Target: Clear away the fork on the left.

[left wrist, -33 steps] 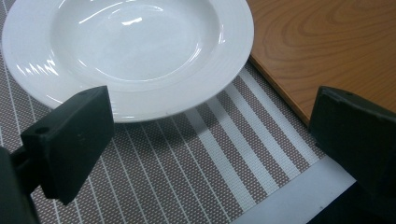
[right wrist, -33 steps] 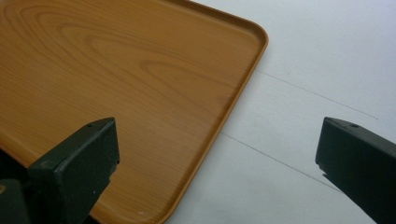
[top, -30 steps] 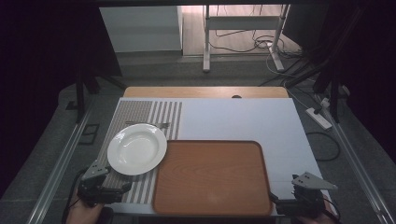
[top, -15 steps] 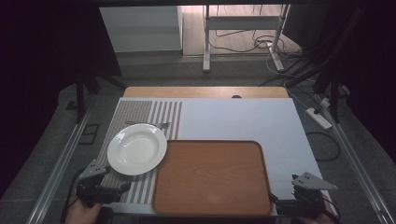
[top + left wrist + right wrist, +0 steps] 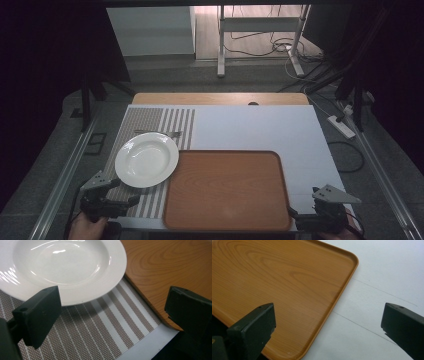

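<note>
Now the wooden tray (image 5: 227,190) lies between my two grippers, unmoved. The white plate (image 5: 147,159) sits just ahead of my left gripper (image 5: 117,192), whose jaws gape wide and have crept a little closer to its rim. My right gripper (image 5: 300,216), also wide, has hardly shifted, at the tray's near corner.

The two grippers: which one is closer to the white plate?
The left gripper. It sits at the table's near left corner, just short of the white plate on the striped mat; the right gripper is beyond the wooden tray.
</note>
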The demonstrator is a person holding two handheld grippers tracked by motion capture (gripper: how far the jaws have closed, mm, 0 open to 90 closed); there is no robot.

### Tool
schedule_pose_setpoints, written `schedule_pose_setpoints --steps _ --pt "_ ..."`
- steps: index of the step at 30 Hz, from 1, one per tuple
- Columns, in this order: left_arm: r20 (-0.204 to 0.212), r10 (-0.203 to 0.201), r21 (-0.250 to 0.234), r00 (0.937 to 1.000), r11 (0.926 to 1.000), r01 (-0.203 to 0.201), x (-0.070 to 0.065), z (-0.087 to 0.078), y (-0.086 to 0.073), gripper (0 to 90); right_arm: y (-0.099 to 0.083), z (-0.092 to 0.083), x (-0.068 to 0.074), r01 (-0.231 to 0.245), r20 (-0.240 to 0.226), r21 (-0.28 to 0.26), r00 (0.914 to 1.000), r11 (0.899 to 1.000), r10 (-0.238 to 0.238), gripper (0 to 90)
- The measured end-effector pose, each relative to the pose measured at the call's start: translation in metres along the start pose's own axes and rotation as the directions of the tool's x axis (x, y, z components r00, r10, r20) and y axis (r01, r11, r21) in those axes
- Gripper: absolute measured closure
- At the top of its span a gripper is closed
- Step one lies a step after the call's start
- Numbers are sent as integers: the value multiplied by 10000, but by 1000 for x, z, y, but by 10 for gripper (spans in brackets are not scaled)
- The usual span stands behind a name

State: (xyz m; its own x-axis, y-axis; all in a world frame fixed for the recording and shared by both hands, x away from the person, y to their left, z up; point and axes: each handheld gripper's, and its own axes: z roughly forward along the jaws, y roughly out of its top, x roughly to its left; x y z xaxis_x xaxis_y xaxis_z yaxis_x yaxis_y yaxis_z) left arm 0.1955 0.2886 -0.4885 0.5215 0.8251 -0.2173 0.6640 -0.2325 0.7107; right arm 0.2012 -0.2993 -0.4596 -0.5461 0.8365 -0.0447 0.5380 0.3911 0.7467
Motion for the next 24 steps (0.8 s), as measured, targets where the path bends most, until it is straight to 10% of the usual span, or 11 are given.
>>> schedule_pose_setpoints --steps 24 --pt "-318 59 485 9995 9988 -44 -2 9 12 0 0 1 0 34 -30 128 10000 9999 -33 1"
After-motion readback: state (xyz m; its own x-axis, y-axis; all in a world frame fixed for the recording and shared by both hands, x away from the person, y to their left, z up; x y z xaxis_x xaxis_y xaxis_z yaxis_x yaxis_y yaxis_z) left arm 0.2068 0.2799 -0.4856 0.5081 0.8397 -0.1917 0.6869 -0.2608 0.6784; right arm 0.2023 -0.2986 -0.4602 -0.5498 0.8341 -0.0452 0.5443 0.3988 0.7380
